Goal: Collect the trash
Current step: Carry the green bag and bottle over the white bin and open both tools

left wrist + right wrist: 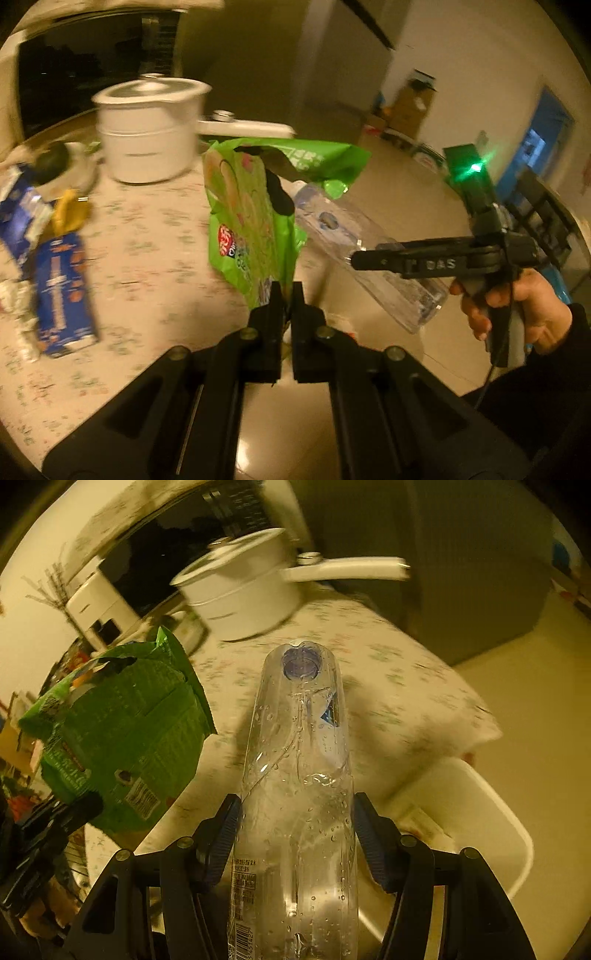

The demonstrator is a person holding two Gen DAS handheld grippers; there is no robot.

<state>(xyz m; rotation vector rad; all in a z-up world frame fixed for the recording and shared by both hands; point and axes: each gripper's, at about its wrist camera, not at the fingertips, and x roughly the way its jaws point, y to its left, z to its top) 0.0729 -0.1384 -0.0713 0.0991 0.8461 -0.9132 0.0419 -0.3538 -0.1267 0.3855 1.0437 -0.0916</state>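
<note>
My left gripper is shut on the lower edge of a torn green snack bag and holds it up over the table's edge. The bag also shows in the right wrist view, at the left. My right gripper is shut on a clear empty plastic bottle, cap end pointing away. In the left wrist view the bottle hangs tilted beside the bag, with the right gripper clamped on its lower half.
A white lidded pot with a long handle stands at the back of the floral-cloth table. Blue wrappers and crumpled scraps lie at the left. A white bin stands on the floor below the bottle.
</note>
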